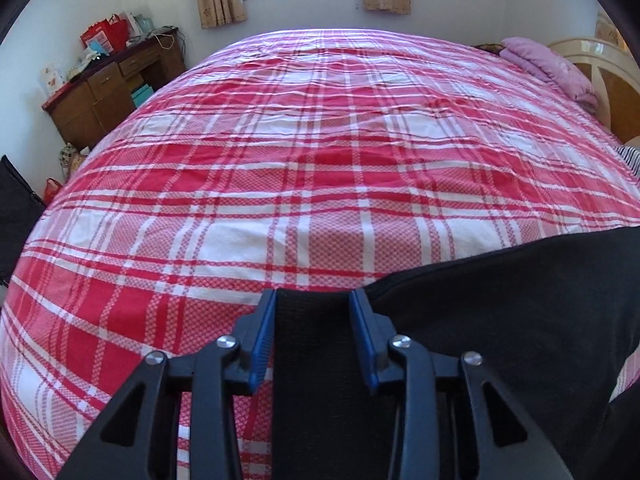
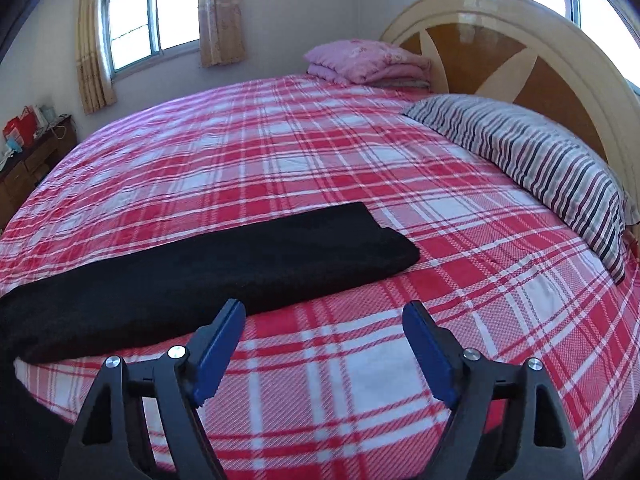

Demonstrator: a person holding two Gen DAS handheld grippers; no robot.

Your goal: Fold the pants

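Note:
Black pants (image 2: 200, 268) lie lengthwise as a long folded strip on the red-and-white plaid bed (image 2: 320, 160), their far end squared off near the bed's middle. In the left wrist view the pants (image 1: 520, 300) fill the lower right, and a band of the black cloth runs between the blue pads of my left gripper (image 1: 313, 300); the pads stand apart with the cloth between them. My right gripper (image 2: 324, 312) is open and empty, hovering over bare bedsheet just right of the pants' near edge.
A striped pillow (image 2: 540, 160) and a folded pink blanket (image 2: 368, 60) lie by the headboard (image 2: 520, 40) at the right. A wooden desk (image 1: 108, 88) with bags stands by the left wall. A dark object (image 1: 16, 208) sits at the bed's left edge.

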